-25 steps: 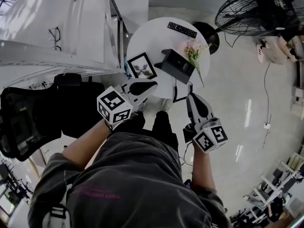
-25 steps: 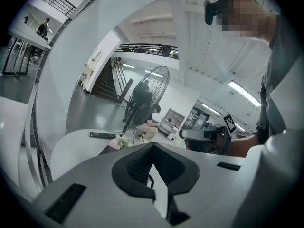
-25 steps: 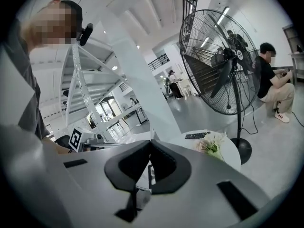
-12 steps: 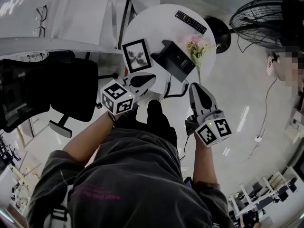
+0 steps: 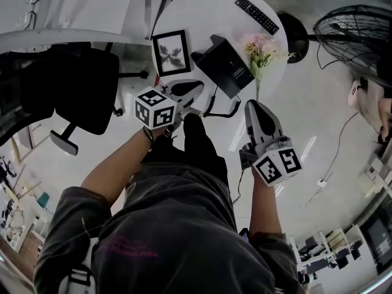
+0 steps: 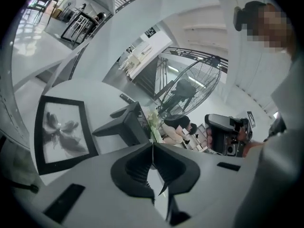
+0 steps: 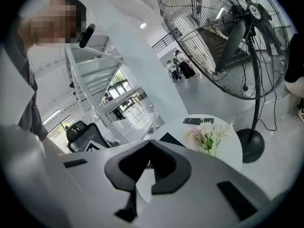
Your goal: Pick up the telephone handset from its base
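The black telephone stands on the round white table, and its handset lies along the base's left side. Its cord hangs over the table's near edge. My left gripper is shut and empty, at the table's near edge just short of the phone. In the left gripper view the phone lies straight beyond the closed tips. My right gripper hangs off the table to the phone's right, jaws together with nothing in them. Only a corner of the phone shows there.
On the table stand a framed picture, pink flowers and a remote. A big floor fan stands at the right, a black office chair at the left. Another person holds a device.
Both grippers have sunk toward the table and the phone. The left one has rolled, so its marker cube shows another face. The table now sits nearer in view.
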A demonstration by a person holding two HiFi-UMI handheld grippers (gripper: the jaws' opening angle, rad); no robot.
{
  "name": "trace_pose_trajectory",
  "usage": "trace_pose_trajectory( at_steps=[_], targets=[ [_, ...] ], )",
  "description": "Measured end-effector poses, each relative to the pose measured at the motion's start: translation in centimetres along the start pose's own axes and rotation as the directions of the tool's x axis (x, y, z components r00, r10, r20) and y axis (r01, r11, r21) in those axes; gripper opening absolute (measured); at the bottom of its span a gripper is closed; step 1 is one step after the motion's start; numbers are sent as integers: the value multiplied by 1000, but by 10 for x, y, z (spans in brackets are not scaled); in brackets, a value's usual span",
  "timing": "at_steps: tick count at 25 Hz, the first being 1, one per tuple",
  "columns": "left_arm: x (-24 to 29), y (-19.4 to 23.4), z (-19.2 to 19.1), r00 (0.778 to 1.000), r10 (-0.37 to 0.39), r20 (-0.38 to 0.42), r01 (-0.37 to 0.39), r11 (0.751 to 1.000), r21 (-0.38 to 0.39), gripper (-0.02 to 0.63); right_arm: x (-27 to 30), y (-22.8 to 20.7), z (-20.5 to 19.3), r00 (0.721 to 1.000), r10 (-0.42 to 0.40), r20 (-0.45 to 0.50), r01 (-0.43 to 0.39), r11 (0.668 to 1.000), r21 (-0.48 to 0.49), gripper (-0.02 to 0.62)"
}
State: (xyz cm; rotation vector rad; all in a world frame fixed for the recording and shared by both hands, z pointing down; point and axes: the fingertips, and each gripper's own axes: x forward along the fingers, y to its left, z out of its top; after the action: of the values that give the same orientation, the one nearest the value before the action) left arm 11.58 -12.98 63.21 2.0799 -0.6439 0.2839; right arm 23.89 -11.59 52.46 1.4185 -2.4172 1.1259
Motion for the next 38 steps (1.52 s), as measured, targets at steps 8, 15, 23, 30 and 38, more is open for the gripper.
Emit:
trace_pose_trajectory(
  at_steps=[8,15,23,30,38],
  targets=[
    [30,18,-23,1000,18,2,-18,996,-88,70,8,-24,-19,998,20,-57,-19,1000,20,18],
    [43,21,-25,1000,-15,3,15,986,-164,150,14,-30,-26,996,36,-80,-34,999,26,18],
    [55,25,-25,999,-45,-8,43,975,-220,146,17,-29,-38,995,35,-96,-31,999,42,18],
    [60,28,-25,999,-45,2,44,965,-258,105,15,-27,-45,995,25,-100,-21,999,47,18],
    [59,24,-24,997,-75,34,82,952,-296,77,9,-23,-51,995,18,-96,-13,998,55,18]
  ],
)
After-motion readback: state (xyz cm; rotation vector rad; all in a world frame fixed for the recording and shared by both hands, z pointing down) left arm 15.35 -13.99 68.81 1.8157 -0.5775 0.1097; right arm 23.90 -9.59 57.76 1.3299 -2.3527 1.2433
